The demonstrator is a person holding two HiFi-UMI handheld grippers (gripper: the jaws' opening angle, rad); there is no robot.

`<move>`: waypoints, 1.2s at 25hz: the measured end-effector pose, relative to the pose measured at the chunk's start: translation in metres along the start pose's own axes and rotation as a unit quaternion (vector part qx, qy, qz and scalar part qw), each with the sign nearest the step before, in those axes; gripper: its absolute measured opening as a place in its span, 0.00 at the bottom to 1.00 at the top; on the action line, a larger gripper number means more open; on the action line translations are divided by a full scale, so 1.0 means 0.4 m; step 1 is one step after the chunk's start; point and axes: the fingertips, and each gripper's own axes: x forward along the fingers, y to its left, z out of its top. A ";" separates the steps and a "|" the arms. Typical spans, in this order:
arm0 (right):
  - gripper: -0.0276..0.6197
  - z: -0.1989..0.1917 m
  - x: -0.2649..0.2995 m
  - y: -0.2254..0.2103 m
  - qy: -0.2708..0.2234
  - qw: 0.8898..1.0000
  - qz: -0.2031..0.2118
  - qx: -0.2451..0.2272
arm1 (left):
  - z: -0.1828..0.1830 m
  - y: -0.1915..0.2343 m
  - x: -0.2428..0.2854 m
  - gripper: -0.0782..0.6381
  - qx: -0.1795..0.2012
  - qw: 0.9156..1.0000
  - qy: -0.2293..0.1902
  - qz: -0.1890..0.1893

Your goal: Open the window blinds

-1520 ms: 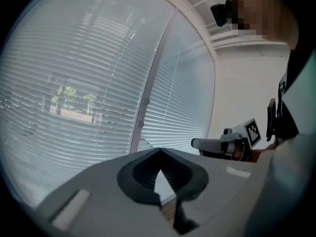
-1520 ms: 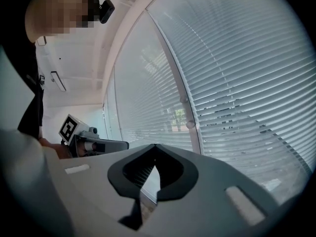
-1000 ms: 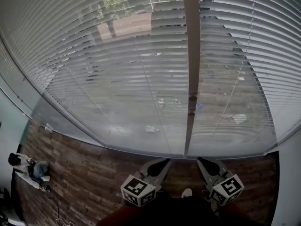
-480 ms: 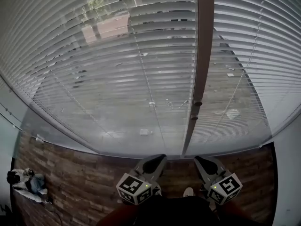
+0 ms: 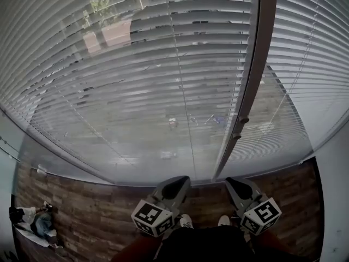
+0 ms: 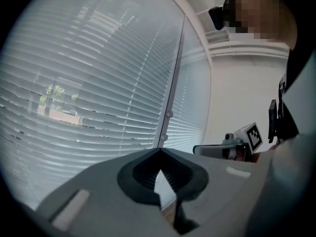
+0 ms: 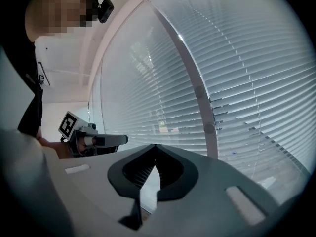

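Dark brown wooden plank flooring (image 5: 92, 212) is seen at six o'clock. A small white-and-blue heap (image 5: 34, 222) is seen on it at eight o'clock.

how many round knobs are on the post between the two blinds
2. Both are low on the window post: the upper knob and the lower knob just below it. More may sit above the picture's edge.

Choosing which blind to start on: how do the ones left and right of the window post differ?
The left blind fills most of the head view; the right blind is a narrower strip past the window post. Trees and a building show through the left blind, only ground through the right blind. Both hang fully lowered, slats part open.
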 end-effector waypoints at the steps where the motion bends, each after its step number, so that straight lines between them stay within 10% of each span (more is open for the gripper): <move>1: 0.08 -0.002 0.010 0.008 -0.002 1.000 -0.004 0.000 | -0.001 0.010 -0.008 0.11 0.001 1.000 0.001 -0.003; 14: 0.08 0.096 0.056 0.032 -0.023 0.995 -0.079 -0.056 | 0.034 0.060 -0.038 0.11 0.010 0.998 0.006 -0.058; 30: 0.15 0.310 0.076 -0.261 -0.065 0.981 -0.172 -0.069 | 0.034 0.054 0.041 0.11 -0.008 1.000 -0.006 -0.008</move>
